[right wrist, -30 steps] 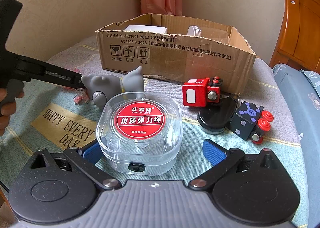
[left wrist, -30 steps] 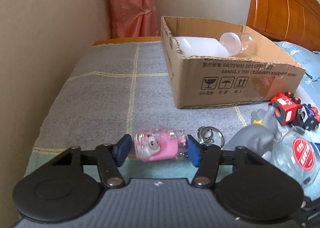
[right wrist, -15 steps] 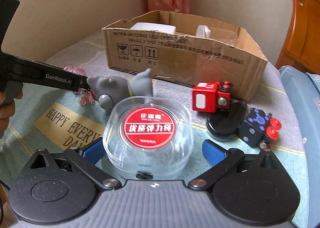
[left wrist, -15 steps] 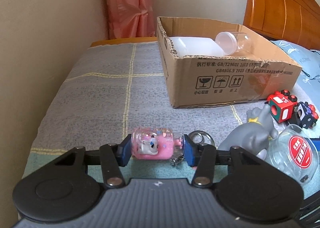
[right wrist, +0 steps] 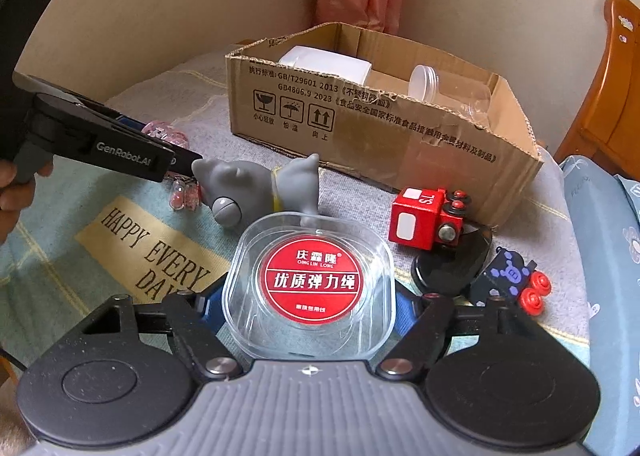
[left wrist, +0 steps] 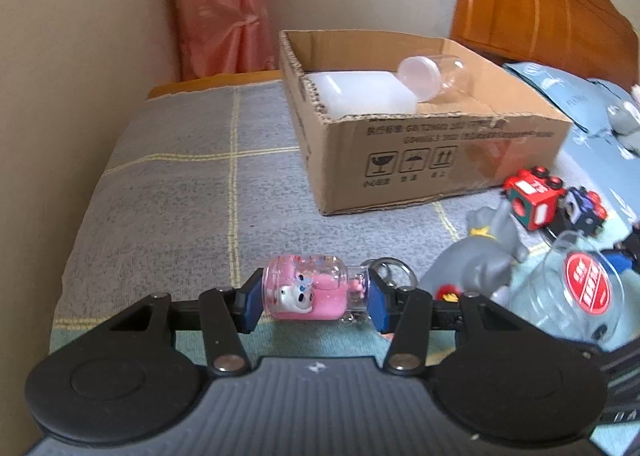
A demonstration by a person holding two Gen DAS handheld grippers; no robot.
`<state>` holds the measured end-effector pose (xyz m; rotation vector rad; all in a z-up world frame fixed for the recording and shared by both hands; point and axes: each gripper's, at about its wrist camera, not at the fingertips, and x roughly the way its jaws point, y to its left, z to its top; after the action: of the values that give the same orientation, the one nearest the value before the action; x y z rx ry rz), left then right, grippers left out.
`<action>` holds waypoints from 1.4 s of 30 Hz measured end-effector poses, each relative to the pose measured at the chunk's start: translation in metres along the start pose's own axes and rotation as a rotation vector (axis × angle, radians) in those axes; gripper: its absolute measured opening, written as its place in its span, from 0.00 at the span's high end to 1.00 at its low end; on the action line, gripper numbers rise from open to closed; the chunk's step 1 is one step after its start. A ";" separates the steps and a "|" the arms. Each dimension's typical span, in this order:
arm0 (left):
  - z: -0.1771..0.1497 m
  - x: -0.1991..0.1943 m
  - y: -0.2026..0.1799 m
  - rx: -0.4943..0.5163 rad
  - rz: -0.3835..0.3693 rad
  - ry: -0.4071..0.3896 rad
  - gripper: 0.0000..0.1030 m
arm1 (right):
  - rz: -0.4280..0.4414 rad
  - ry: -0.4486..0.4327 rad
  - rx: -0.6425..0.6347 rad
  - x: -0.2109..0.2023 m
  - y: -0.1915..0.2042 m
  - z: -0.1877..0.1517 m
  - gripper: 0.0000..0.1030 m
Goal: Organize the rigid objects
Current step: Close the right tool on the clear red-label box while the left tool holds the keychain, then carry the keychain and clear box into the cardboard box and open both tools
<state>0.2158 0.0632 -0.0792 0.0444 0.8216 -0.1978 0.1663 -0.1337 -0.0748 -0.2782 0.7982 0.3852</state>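
A small pink bottle keychain [left wrist: 320,288] with a cartoon figure lies crosswise between the blue pads of my left gripper [left wrist: 314,300], which is shut on it just above the grey blanket. In the right wrist view that left gripper [right wrist: 180,161] reaches in from the left with the pink bottle [right wrist: 164,133] behind its finger. My right gripper [right wrist: 309,308] has its jaws closing around a clear plastic box with a red round label [right wrist: 310,256]. Both blue pads touch the box's sides. An open cardboard box [left wrist: 440,143] stands farther back.
The cardboard box [right wrist: 360,115] holds a white container [left wrist: 360,95] and a clear jar [left wrist: 436,75]. A grey animal figure [right wrist: 256,183], a red toy train [right wrist: 424,219], a black disc [right wrist: 452,264] and a dark blue toy car [right wrist: 512,284] lie nearby. A wall runs along the left; a wooden headboard [left wrist: 540,15] rises at the right.
The left pads have closed onto the pink bottle, which has rolled over. The right jaws have narrowed from wide open until their pads meet the clear box.
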 end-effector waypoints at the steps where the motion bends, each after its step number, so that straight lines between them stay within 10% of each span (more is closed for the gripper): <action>1: 0.001 -0.003 0.000 0.017 -0.005 0.003 0.52 | 0.009 -0.001 0.001 -0.003 -0.002 0.000 0.22; 16: 0.028 -0.049 -0.017 0.204 -0.089 0.029 0.52 | 0.096 -0.038 -0.028 -0.047 -0.035 0.024 0.22; 42: 0.138 -0.059 -0.026 0.219 -0.111 -0.078 0.52 | 0.011 -0.148 -0.026 -0.038 -0.109 0.113 0.22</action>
<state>0.2717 0.0309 0.0590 0.1960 0.7225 -0.3915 0.2613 -0.1968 0.0391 -0.2666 0.6506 0.4219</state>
